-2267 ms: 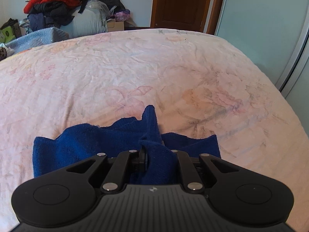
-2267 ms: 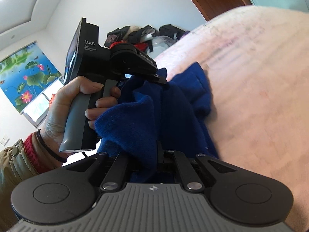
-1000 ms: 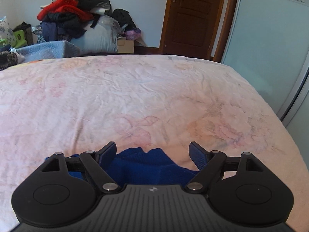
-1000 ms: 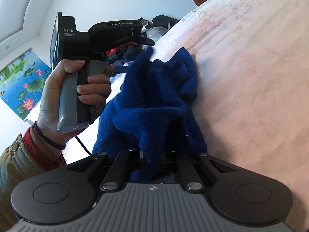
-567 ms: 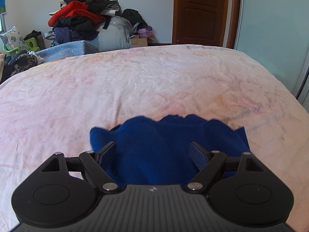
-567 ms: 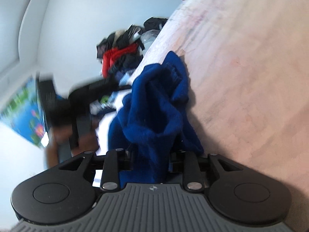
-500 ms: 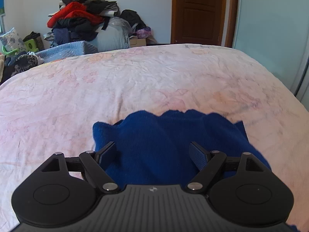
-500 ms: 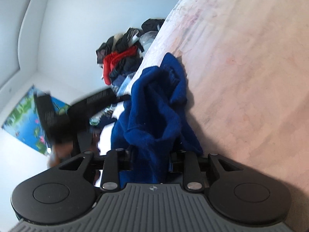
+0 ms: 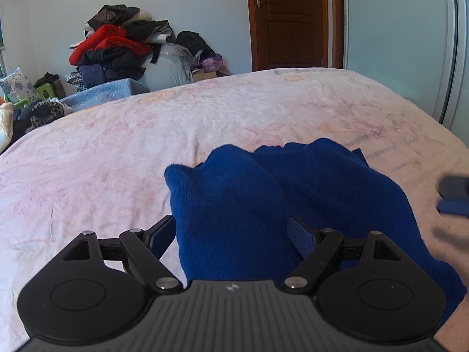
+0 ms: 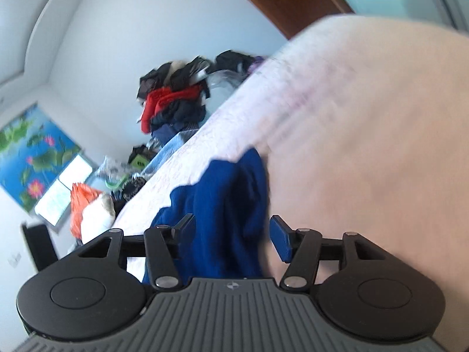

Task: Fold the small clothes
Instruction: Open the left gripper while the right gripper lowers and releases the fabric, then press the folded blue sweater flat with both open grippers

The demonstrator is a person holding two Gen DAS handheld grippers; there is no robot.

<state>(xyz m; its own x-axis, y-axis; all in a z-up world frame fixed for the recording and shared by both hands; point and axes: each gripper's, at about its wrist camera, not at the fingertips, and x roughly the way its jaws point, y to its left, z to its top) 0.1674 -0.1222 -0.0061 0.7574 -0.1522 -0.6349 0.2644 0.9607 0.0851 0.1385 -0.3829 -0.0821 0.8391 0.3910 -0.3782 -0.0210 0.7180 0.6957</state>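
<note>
A small dark blue knit garment (image 9: 293,205) lies bunched on the pink floral bedspread (image 9: 146,146). My left gripper (image 9: 231,231) is open just above the garment's near part, its fingers apart on either side of the cloth. My right gripper (image 10: 231,234) is open too, with the blue garment (image 10: 231,205) lying between its spread fingers; this view is tilted and blurred. The right gripper's blue fingertips (image 9: 453,196) show blurred at the right edge of the left wrist view.
A pile of red and dark clothes (image 9: 117,47) sits beyond the bed's far left corner, with a light blue blanket (image 9: 108,94) below it. A brown door (image 9: 287,20) and pale sliding wardrobe panels (image 9: 395,35) stand behind. More bags and clothes (image 10: 96,202) lie at the left.
The left gripper let go first and stayed open over the garment. The right gripper was shut on the blue garment half a second ago and is now open; the garment dropped onto the bed.
</note>
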